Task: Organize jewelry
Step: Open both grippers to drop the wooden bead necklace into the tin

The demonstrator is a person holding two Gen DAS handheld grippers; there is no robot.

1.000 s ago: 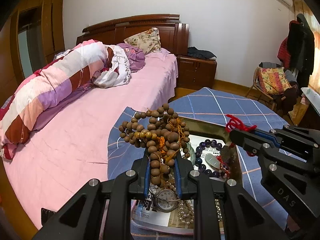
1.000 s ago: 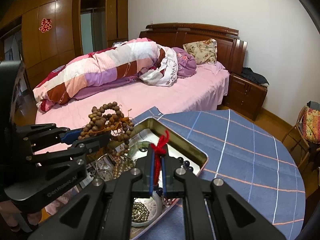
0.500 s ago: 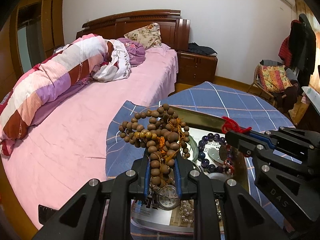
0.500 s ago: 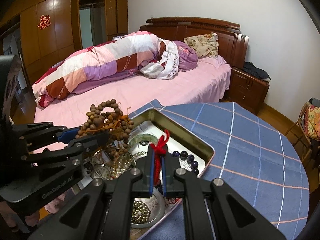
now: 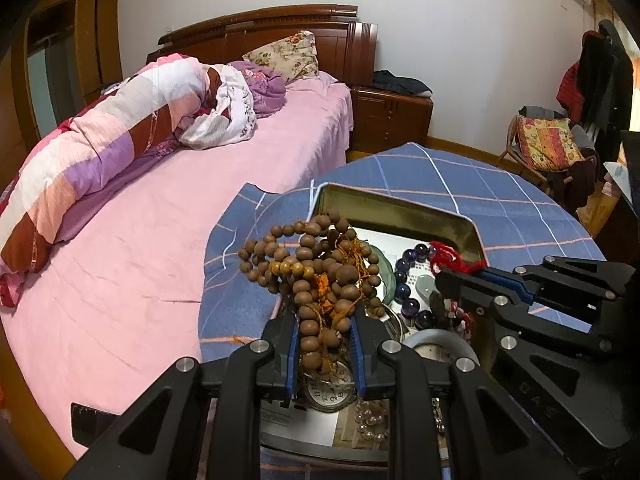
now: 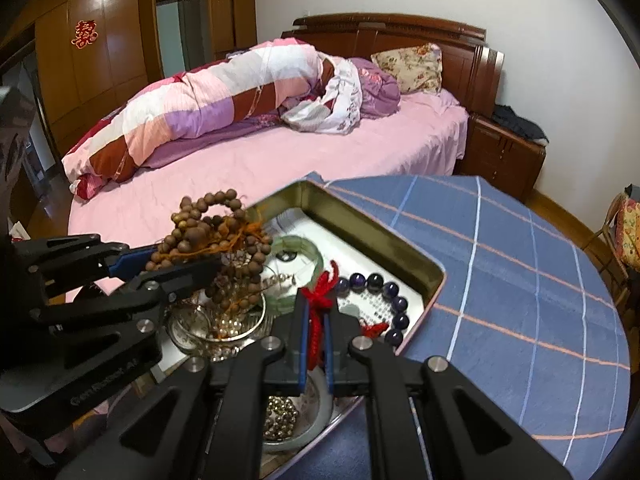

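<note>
My left gripper [image 5: 325, 322] is shut on a bundle of brown wooden beads [image 5: 316, 268] and holds it above the metal tin [image 5: 400, 210]; the bundle also shows in the right wrist view [image 6: 212, 236]. My right gripper [image 6: 316, 308] is shut on a red cord [image 6: 320, 300] tied to a dark purple bead bracelet [image 6: 384, 292] that lies in the tin [image 6: 380, 236]. The right gripper also shows in the left wrist view [image 5: 444, 276], to the right of the bead bundle.
The tin sits on a round table with a blue checked cloth [image 6: 520, 272]. Inside are a green jade bangle [image 6: 304, 248], a glass bowl [image 6: 216, 328], a pocket watch [image 5: 328, 390] and small pearl beads [image 6: 280, 420]. A pink bed [image 5: 140, 240] stands beyond.
Both grippers have lowered toward the tin, and the views have tilted down. The beads hang closer over the bowl. Both grips are unchanged.
</note>
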